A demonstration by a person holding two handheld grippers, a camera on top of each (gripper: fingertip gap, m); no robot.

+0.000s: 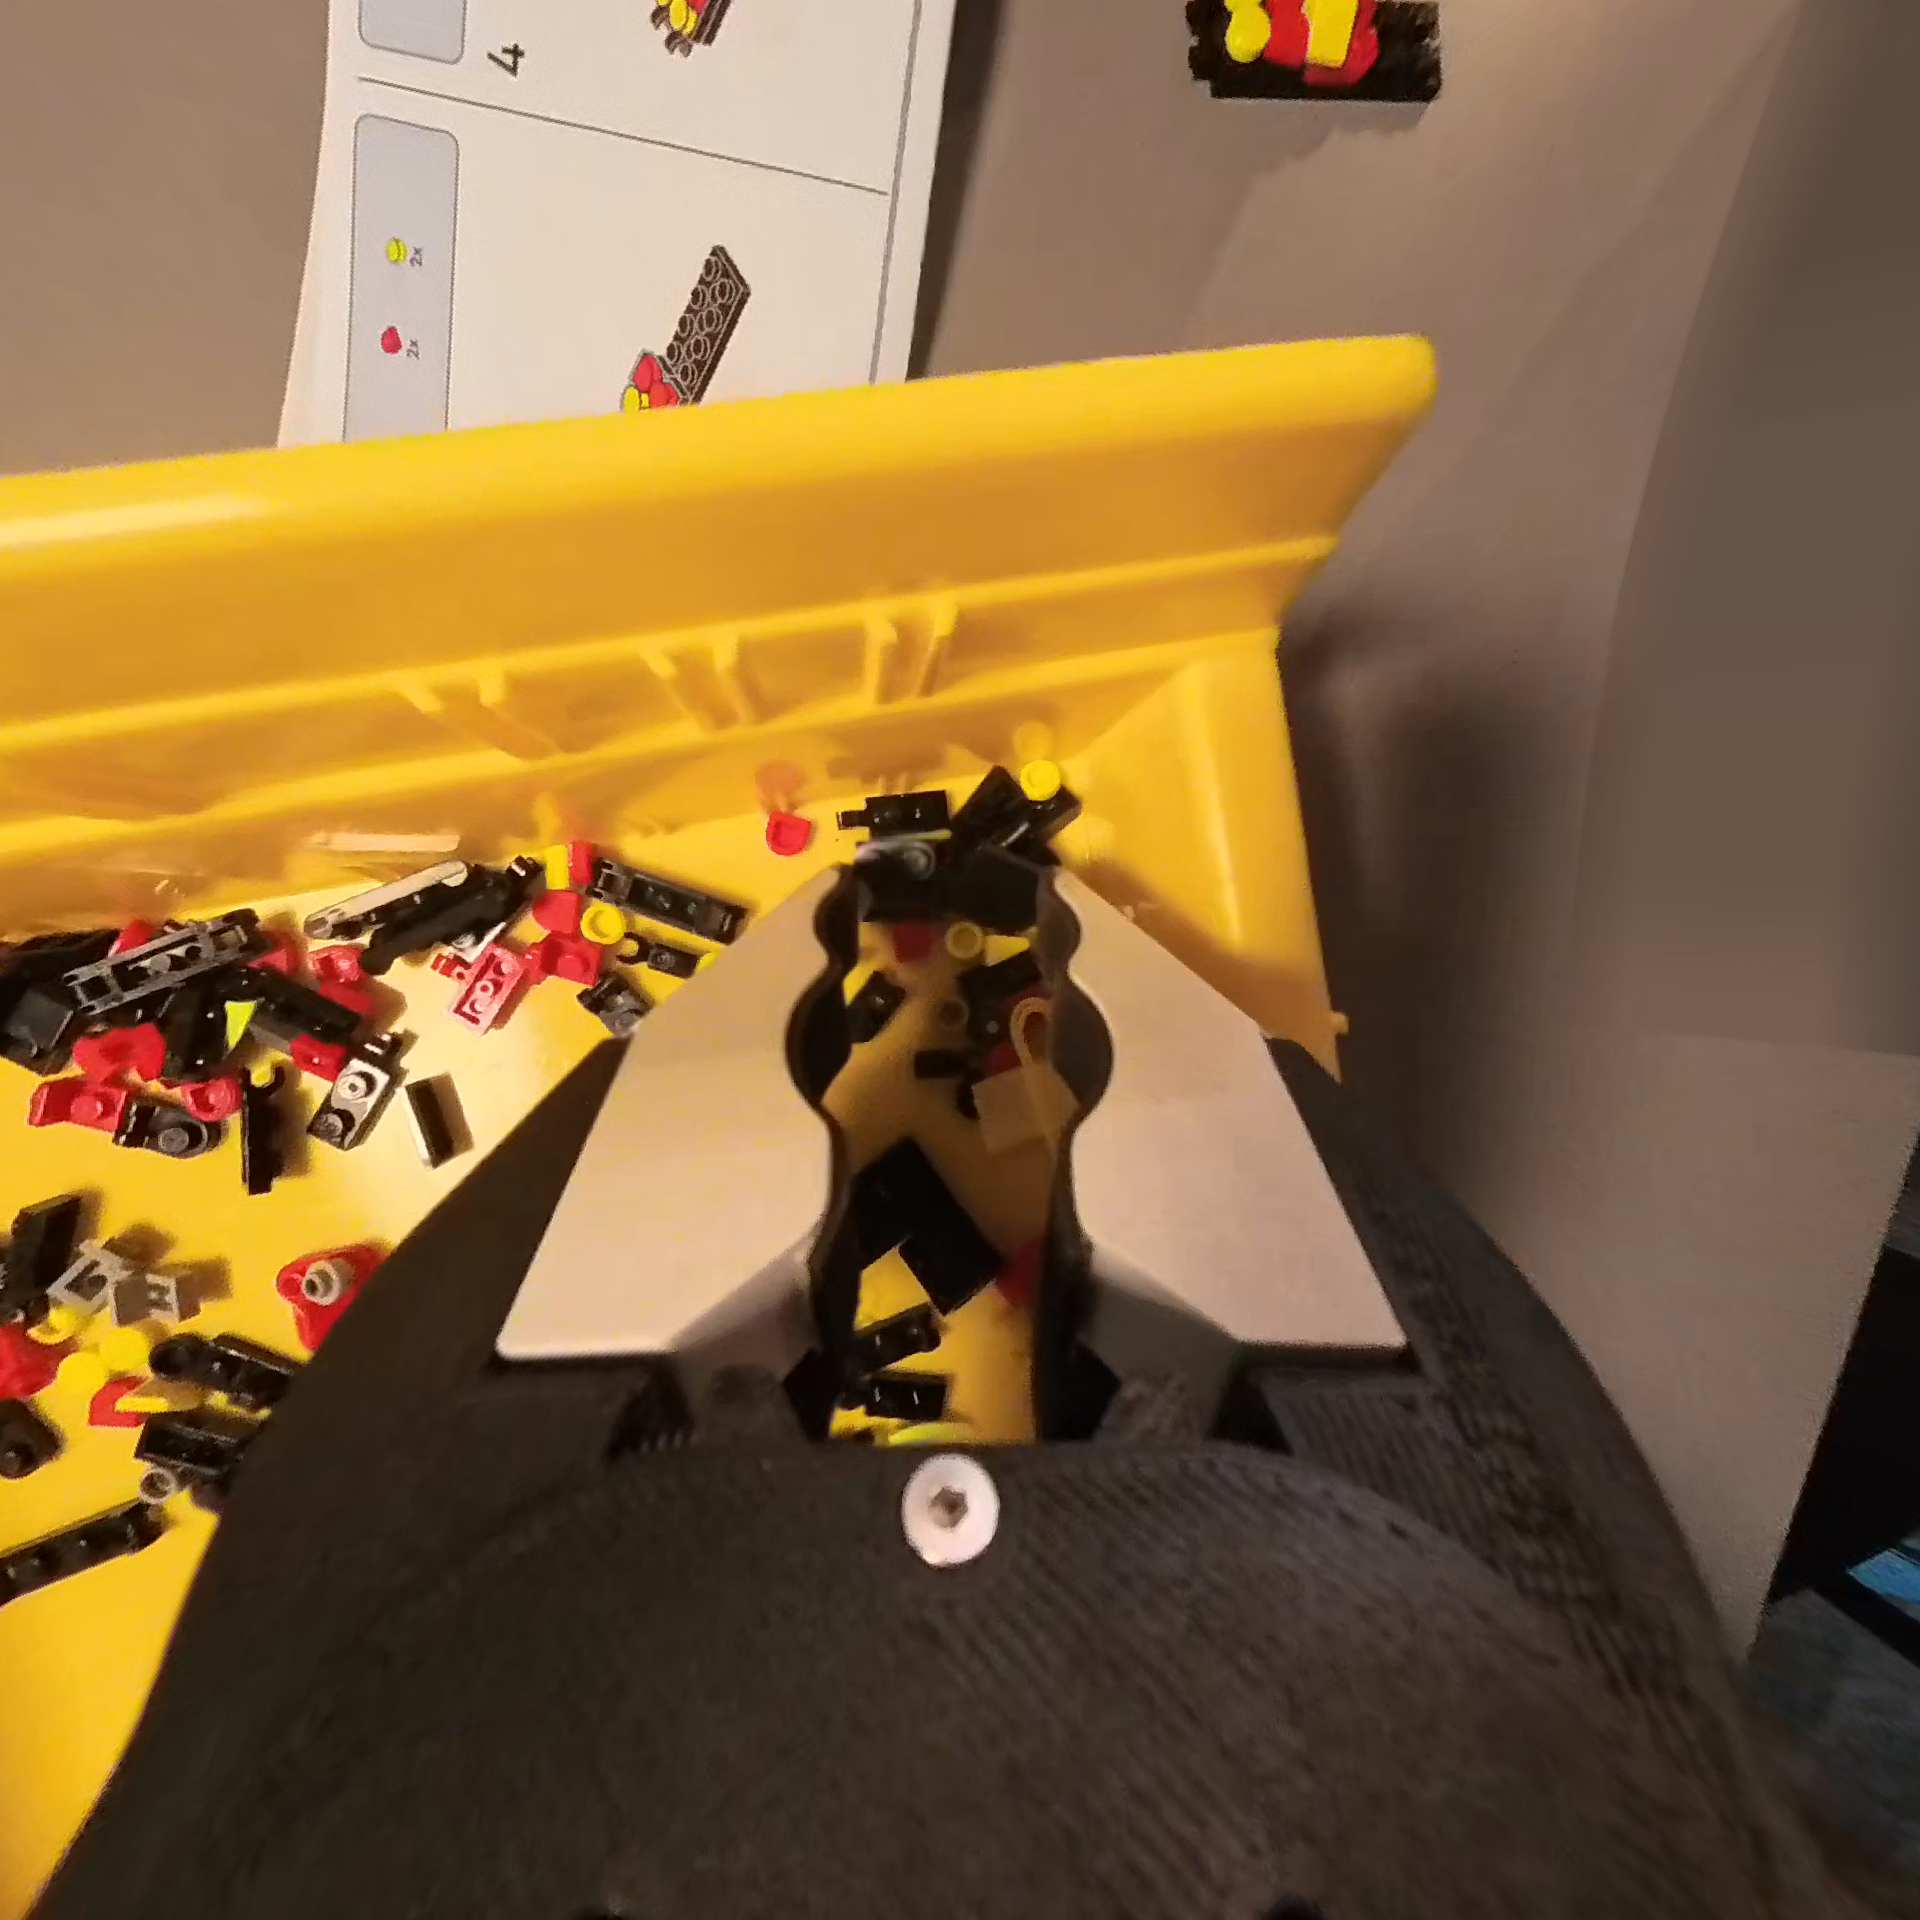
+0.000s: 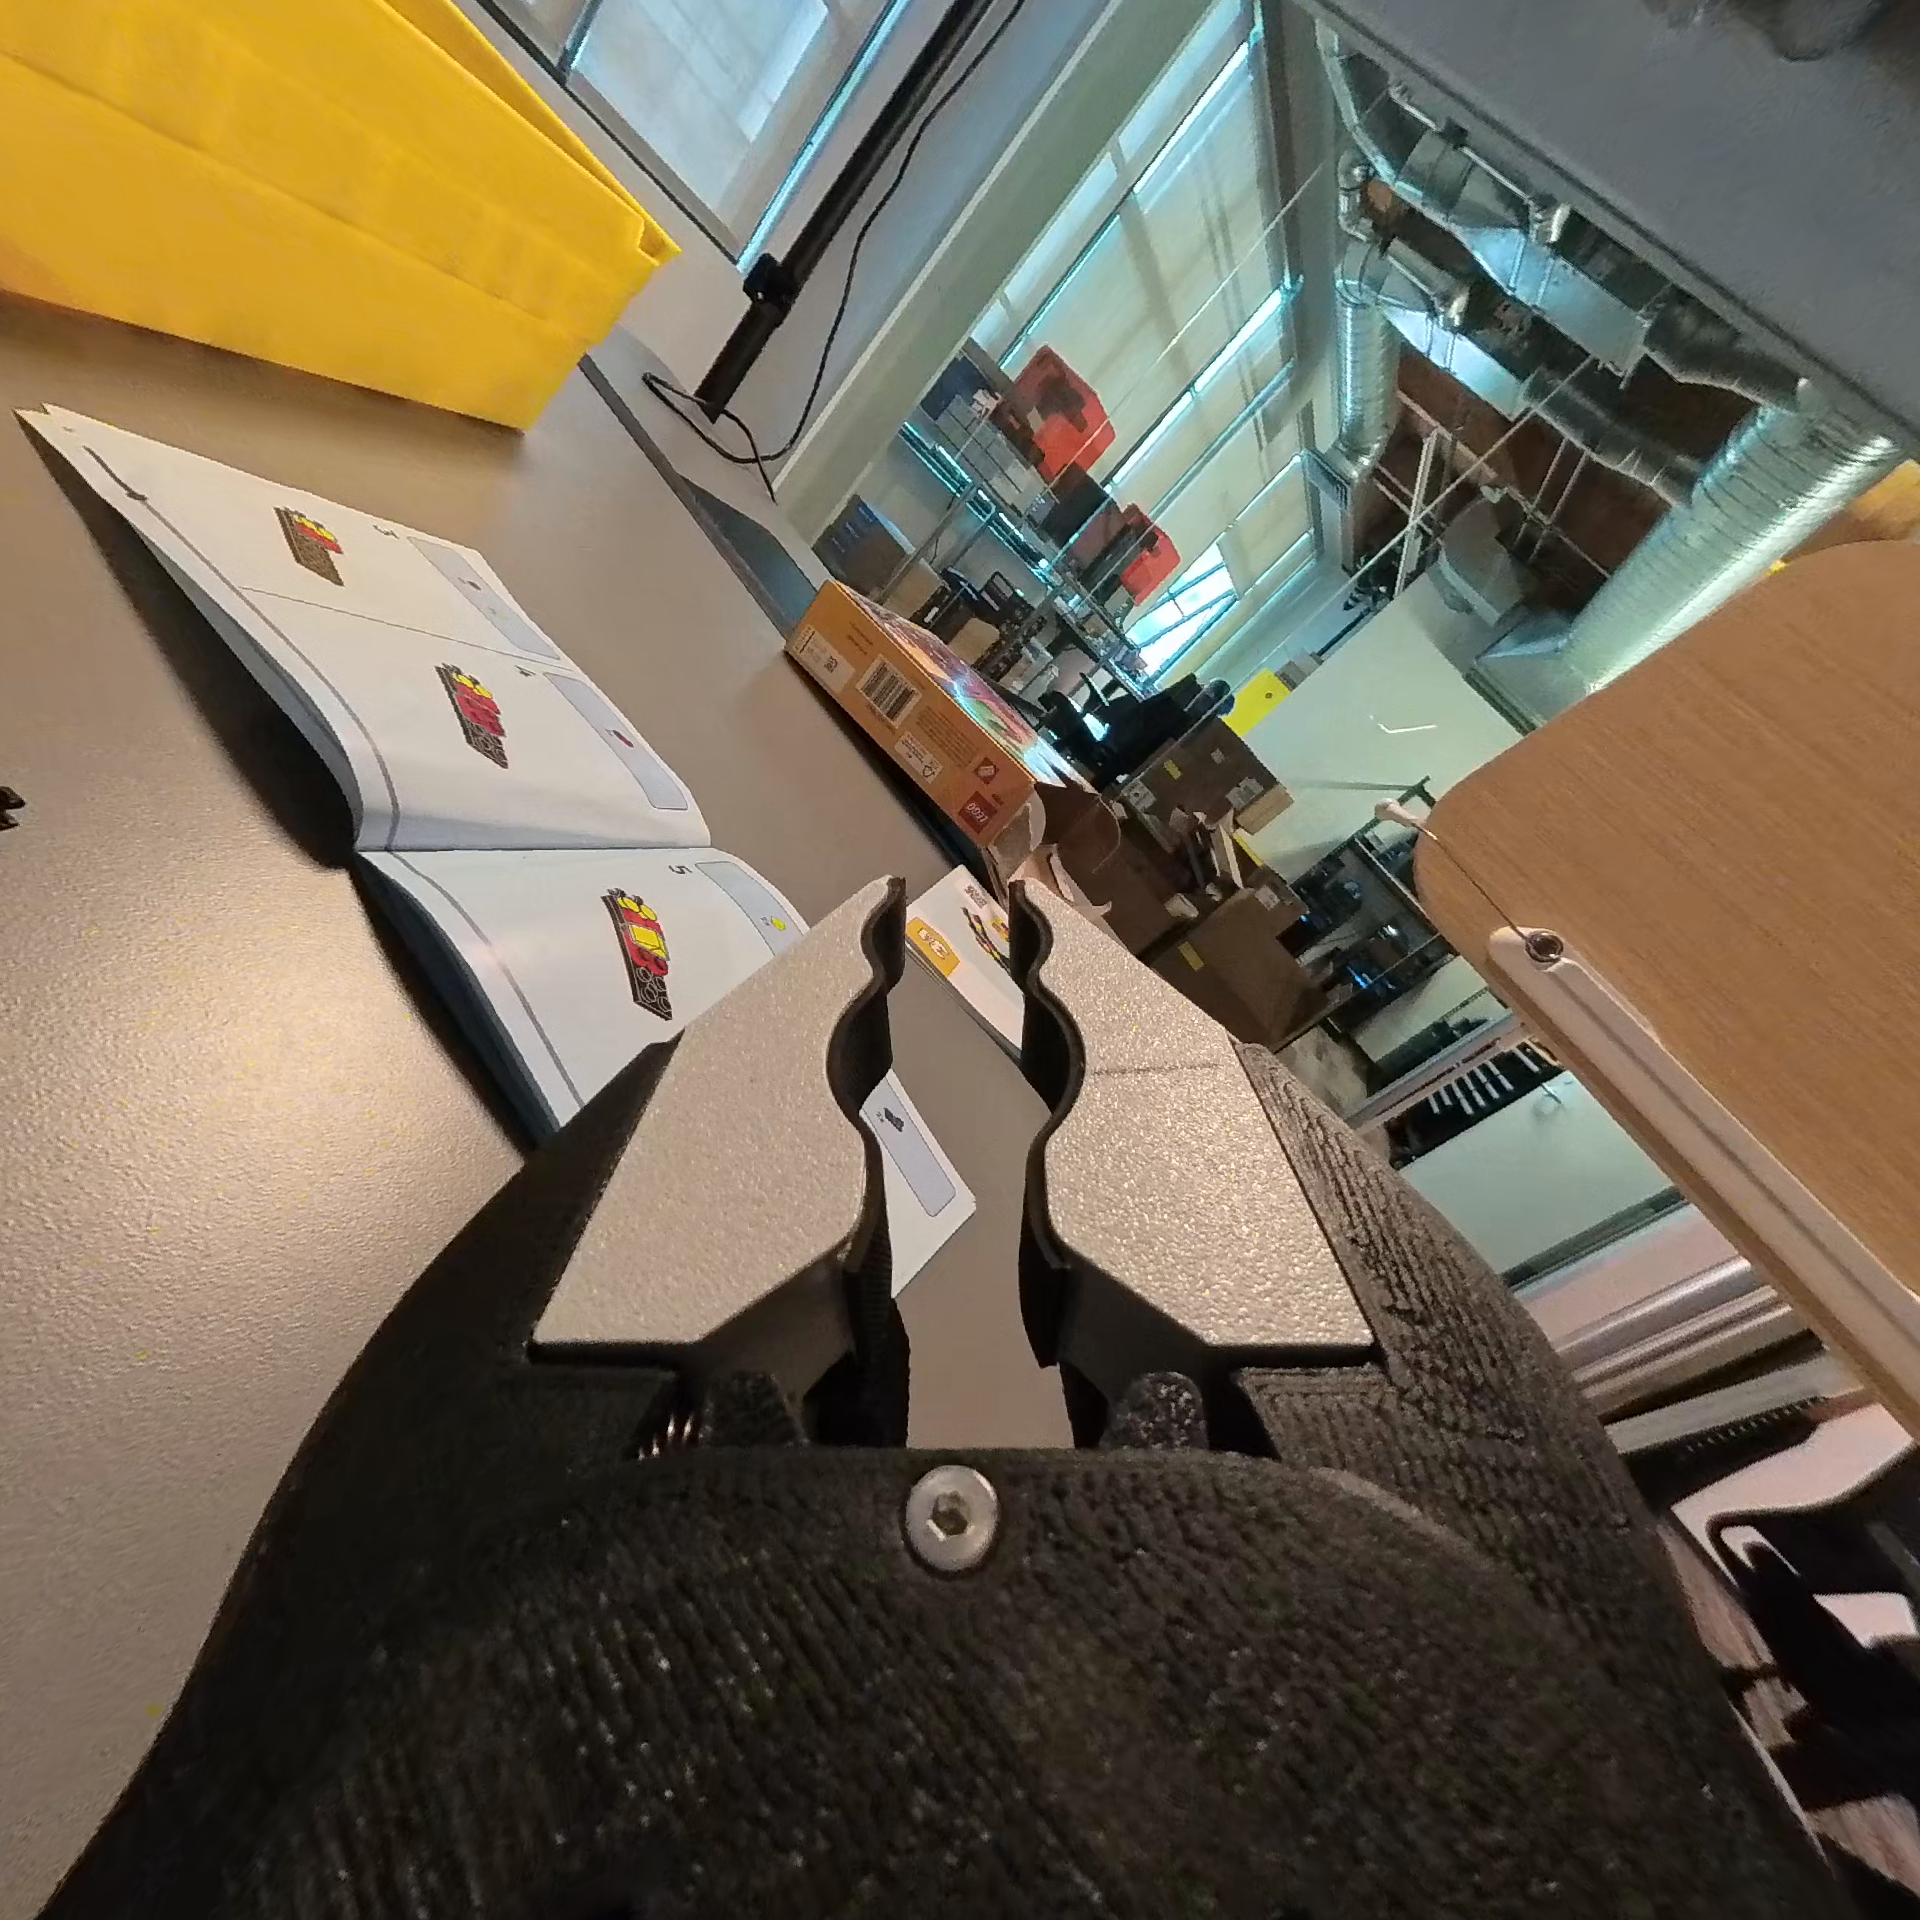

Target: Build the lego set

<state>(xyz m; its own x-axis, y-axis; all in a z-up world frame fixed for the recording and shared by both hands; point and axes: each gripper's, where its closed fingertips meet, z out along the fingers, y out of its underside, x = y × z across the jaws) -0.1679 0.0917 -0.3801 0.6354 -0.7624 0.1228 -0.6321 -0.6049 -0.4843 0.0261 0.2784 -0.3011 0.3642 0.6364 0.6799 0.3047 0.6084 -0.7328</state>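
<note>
In the left wrist view, my left gripper (image 1: 945,883) is open and reaches into a yellow bin (image 1: 727,520), near its far right corner. Its tips stand on either side of a cluster of small black pieces (image 1: 956,862). Several loose black, red, yellow and grey lego pieces (image 1: 208,1018) lie on the bin floor to the left. A partly built black, red and yellow model (image 1: 1314,47) sits on the table beyond the bin. In the right wrist view, my right gripper (image 2: 956,904) is open and empty, low over the table beside the open instruction booklet (image 2: 468,727).
The booklet also shows behind the bin in the left wrist view (image 1: 623,208). In the right wrist view the yellow bin (image 2: 312,208) is at the far left. An orange lego box (image 2: 914,717) lies near the grey table's (image 2: 156,1143) far edge. A wooden panel (image 2: 1714,883) stands at the right. Spacing between my two grippers at the tips: around 30 centimetres.
</note>
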